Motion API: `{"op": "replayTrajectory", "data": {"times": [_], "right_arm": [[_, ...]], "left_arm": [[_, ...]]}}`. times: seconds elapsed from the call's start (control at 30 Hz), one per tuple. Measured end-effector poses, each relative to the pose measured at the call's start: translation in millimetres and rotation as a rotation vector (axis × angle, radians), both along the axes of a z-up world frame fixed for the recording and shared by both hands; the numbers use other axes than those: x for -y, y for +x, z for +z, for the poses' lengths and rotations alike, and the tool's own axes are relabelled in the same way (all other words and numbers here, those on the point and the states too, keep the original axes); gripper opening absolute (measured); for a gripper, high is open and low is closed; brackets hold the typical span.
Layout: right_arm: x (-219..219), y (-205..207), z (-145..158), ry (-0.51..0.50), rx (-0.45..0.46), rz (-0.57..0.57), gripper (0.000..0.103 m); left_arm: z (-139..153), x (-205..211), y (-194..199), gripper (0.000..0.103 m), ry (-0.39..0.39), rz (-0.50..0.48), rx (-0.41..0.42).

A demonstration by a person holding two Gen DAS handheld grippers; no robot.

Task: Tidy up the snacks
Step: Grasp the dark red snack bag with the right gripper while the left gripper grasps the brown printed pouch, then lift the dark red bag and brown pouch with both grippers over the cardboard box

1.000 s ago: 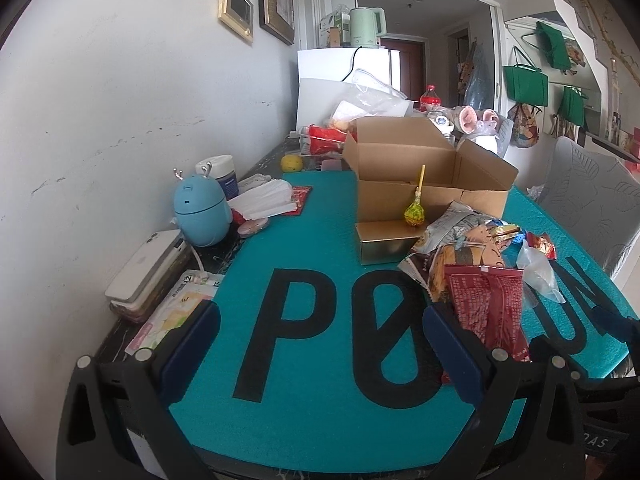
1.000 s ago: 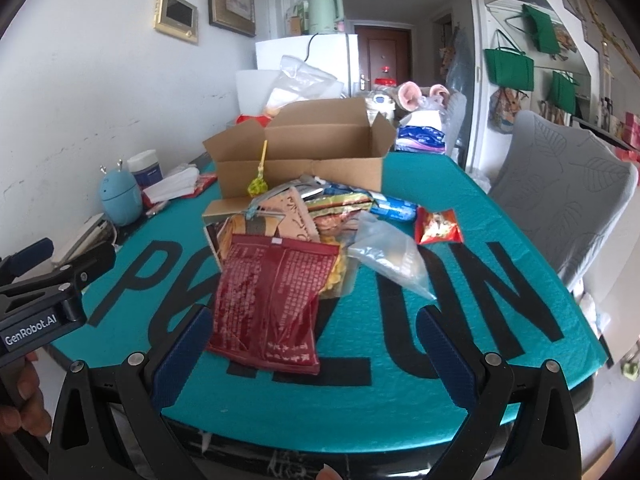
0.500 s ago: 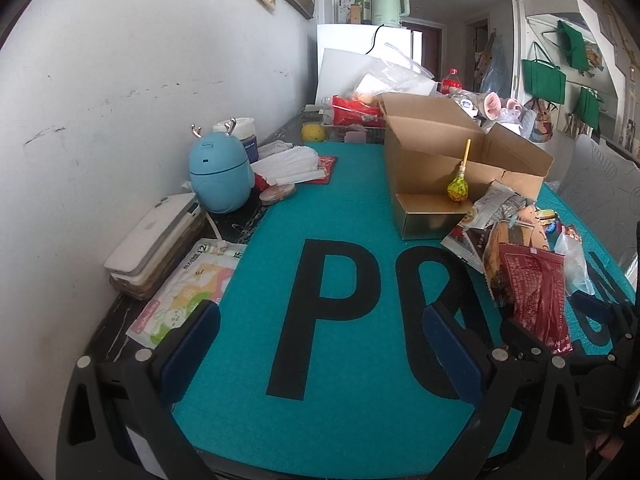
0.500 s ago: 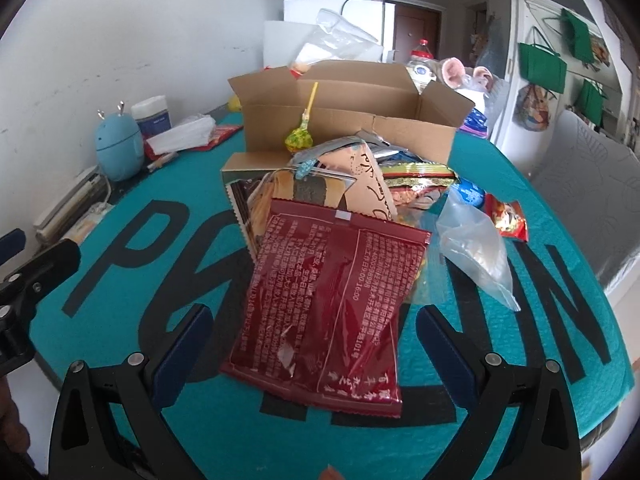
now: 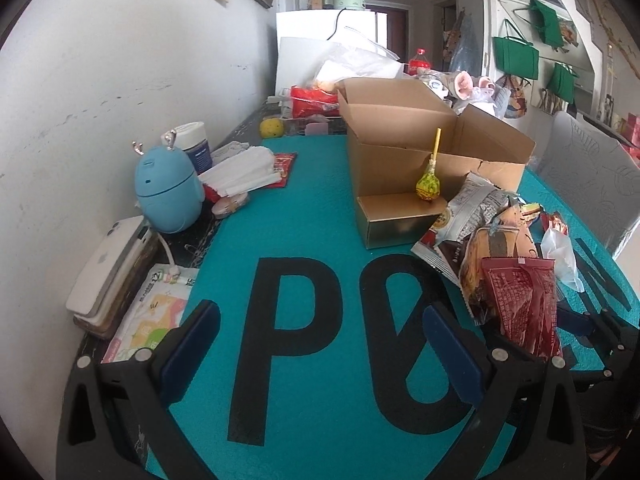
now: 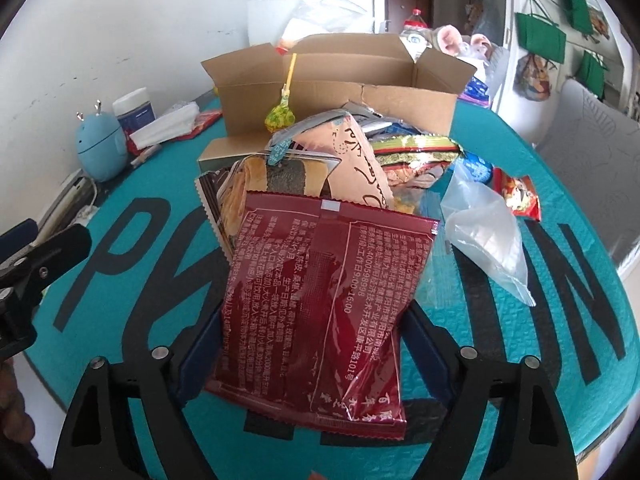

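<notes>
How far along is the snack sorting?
Barely started. The cardboard box shows no snacks inside from here. The right claw straddles the red packet, not visibly clamped. The left claw is open and idle. The whole snack pile remains.

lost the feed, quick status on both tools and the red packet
Left tool open, empty. Right tool straddling red packet, not clamped. Snack pile blocks cardboard box.

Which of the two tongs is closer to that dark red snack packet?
Right. The right tongs straddle the dark red packet; the left tongs hover open over bare mat beside it.
</notes>
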State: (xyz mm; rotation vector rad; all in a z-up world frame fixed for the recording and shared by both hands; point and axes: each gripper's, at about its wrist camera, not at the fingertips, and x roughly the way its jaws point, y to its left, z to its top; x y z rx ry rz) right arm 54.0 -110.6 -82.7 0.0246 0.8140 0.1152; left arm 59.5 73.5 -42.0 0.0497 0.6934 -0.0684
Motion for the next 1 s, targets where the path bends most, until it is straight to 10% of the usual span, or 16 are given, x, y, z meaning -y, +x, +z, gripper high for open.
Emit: {"op": "replayTrajectory", "data": {"times": [0.2,0.7,1.0], "right_arm": [[17.6,-12.8,16.2,0.079,0.005,0.056,0.07],[83.9,-18.9,64.0,0.116,0.114,0.02,0.069],[107.7,-2.5,48.3,0.197,0.087,0.023,0.069]], "left_arm": [[4.4,12.2,13.7,0.103,-0.055,-0.1,-0.039],[22.7,84.1,41.2,0.103,0.036,-0.338,0.012],[-9.3,121.8,65.7,0.103,0.095,-0.448,-0.09]]}}
